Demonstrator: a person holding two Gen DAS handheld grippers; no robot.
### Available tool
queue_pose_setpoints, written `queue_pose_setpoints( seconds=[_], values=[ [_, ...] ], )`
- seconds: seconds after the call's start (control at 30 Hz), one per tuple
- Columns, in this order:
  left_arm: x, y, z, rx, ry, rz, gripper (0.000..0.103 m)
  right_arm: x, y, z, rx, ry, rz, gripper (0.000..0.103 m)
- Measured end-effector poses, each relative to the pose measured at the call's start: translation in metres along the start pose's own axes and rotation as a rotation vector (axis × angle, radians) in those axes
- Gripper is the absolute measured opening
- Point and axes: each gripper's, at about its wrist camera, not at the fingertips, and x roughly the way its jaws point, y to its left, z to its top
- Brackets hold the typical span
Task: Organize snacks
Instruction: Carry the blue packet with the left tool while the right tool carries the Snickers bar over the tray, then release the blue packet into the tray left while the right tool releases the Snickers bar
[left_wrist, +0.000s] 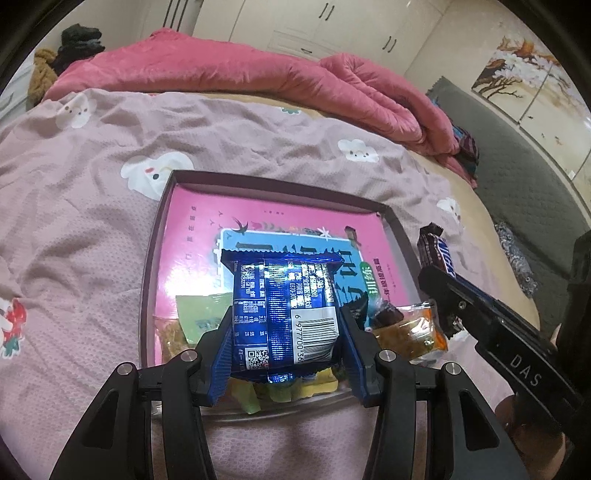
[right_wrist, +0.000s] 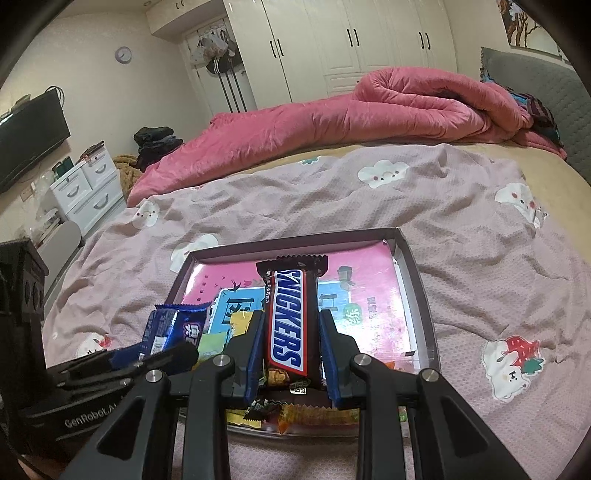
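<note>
Fingers, left gripper (left_wrist: 286, 325): pinching a blue foil snack packet (left_wrist: 284, 299) by its sides, barcode face up, above the near part of a shallow tray (left_wrist: 400, 229). Fingers, right gripper (right_wrist: 291, 350): clamped on a Snickers bar (right_wrist: 290, 317), label up, bar pointing away over the same tray. Tray: pink printed liner, resting on a bed with cloud-print cover (right_wrist: 332, 192). Beneath and just behind both sets of fingers: small loose wrapped snacks (left_wrist: 410, 328) at the tray's near edge. Far beyond: pink quilt (right_wrist: 332, 118).

Left gripper (left_wrist: 286, 325) jaws clamp blue packet (left_wrist: 284, 295) over tray (left_wrist: 397, 225).
</note>
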Motion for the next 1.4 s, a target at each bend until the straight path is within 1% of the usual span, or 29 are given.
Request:
queue_pose_setpoints(
  seconds=[0.53,1.03,1.4],
  values=[
    [0.014,0.003,-0.004,0.011,0.025,-0.004,0.053,0.014,0.003,-0.009,0.02,0.04,0.017,0.029],
    [0.017,0.006,-0.003,0.005,0.026,-0.009,0.053,0.018,0.005,-0.012,0.018,0.054,0.022,0.029],
    [0.018,0.008,-0.002,0.001,0.026,-0.016,0.053,0.031,0.004,-0.019,0.028,0.084,0.016,0.029]
  ],
)
